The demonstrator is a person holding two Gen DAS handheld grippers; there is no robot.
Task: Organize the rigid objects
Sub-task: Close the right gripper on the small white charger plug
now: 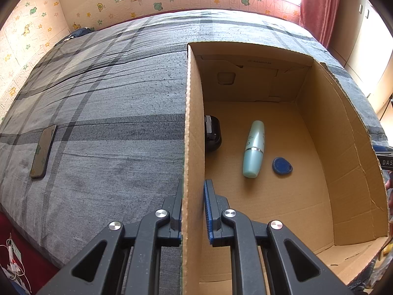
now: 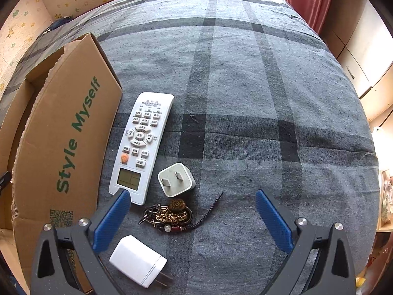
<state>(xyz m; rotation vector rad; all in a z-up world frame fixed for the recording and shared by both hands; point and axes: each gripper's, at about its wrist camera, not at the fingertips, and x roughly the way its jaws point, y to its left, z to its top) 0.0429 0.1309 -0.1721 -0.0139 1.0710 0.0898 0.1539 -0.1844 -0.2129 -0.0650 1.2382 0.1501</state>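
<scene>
Cardboard box [image 1: 267, 196] sits on the bed, open top. Inside on its floor: teal cosmetic bottle [image 1: 254, 148] lying flat, blue key fob [image 1: 282, 166] just beside it, black case [image 1: 212, 132] against the left wall. Left gripper [image 1: 192, 211] clamped on that left box wall [image 1: 194, 123], bracing it.

Right of the box, loose on the cover: white remote [image 2: 141, 145], white plug adapter [image 2: 175, 179] prongs up, keychain with beads [image 2: 169, 215], second white charger [image 2: 138, 260] nearest the camera. Right gripper [image 2: 192, 218] jaws wide apart, nothing held, hovering over the keychain and chargers.

Likely step: pick one of these small items. Keychain sits roughly mid-jaw, so centre on it, close on the solid charm rather than the loose cord, and avoid nudging the remote corner touching the left finger [image 2: 113, 217] in view.

Phone [image 1: 43, 152] lies left of the box. Surface: grey plaid bed cover [image 2: 245, 123], soft. Room: cartoon wallpaper [image 1: 32, 32], red curtain [image 1: 319, 7], bright window.
</scene>
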